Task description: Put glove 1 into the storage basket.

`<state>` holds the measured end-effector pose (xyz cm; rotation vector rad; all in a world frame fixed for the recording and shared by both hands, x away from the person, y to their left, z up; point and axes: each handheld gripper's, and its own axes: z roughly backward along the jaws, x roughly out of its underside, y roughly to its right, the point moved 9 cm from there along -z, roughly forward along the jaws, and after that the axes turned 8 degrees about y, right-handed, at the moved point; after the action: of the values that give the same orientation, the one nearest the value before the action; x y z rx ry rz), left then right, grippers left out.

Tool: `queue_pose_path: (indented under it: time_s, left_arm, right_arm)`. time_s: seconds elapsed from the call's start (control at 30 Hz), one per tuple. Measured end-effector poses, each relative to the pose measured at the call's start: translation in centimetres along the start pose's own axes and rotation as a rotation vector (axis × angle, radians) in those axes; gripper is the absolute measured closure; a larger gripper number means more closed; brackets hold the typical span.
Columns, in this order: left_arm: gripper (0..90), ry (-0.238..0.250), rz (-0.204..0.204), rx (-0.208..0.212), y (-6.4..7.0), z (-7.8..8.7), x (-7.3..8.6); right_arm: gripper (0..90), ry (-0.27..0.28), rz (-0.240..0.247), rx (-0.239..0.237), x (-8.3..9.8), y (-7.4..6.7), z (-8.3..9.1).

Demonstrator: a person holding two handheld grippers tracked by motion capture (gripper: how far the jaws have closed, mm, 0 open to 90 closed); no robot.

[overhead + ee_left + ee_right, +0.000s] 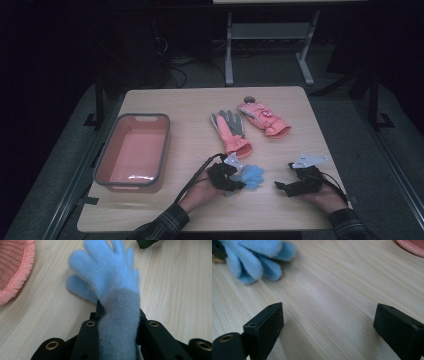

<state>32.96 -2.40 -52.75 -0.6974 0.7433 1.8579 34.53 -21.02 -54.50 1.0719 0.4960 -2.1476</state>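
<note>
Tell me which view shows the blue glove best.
The left gripper view: the blue glove lies close up, its cuff between the left hand-held gripper jaws. The high view shows it small on the table; the right gripper view catches its fingertips.

Blue glove (249,176): one. Pink gloves: two (231,132) (264,119). Pink bin (132,151): one. Table (200,210): one.

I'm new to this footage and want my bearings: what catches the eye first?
The fluffy blue glove near the table's front edge stands out, its cuff pinched between the jaws of the left gripper. Behind it lie two pink gloves, and a pink tub sits at the left. The right gripper rests open beside the blue glove.
</note>
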Motion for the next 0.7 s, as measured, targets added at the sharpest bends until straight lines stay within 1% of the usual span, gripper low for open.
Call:
queue_pose_path:
  time_s: [0.03, 0.07, 0.1, 0.2, 0.23, 0.43, 0.53, 0.63, 0.67, 0.7]
  left_arm:
    - [74.8, -0.006, -0.001, 0.001, -0.1, 0.2, 0.0]
    - [74.9, 0.001, 0.007, 0.006, 0.0, 0.2, -0.1]
    - [75.0, -0.001, 0.009, 0.009, -0.1, 0.4, -0.1]
    - [75.2, 0.019, 0.029, 0.016, 0.0, 0.9, -0.5]
    - [75.2, 0.018, 0.024, 0.018, -0.1, 1.1, -0.6]
    - [75.4, 0.045, 0.04, 0.022, -0.1, 2.4, -1.4]
    - [75.4, 0.059, 0.049, 0.013, -0.5, 3.3, -1.8]
    - [75.4, 0.075, 0.056, -0.004, -1.0, 4.4, -2.2]
    - [75.4, 0.082, 0.065, -0.012, -1.2, 4.8, -2.4]
    - [75.4, 0.08, 0.066, -0.018, -1.4, 5.2, -2.4]
  right_arm:
    - [8.6, 0.0, -0.001, 0.0, 0.0, 0.0, 0.0]
    - [8.6, 0.0, -0.001, 0.0, 0.0, 0.0, 0.0]
    - [8.6, 0.0, -0.001, 0.0, 0.0, 0.0, 0.0]
    - [8.6, 0.0, -0.001, 0.0, 0.0, 0.0, 0.0]
    - [8.6, 0.0, -0.001, 0.0, 0.0, 0.0, 0.0]
    - [8.6, -0.001, -0.001, 0.001, 0.0, 0.0, 0.0]
    - [8.7, -0.001, -0.002, 0.001, 0.0, 0.0, 0.0]
    - [8.6, 0.0, -0.002, 0.001, 0.0, 0.0, 0.0]
    - [8.7, -0.001, -0.002, 0.001, 0.0, 0.0, 0.0]
    - [8.6, 0.0, -0.002, 0.001, 0.0, 0.0, 0.0]
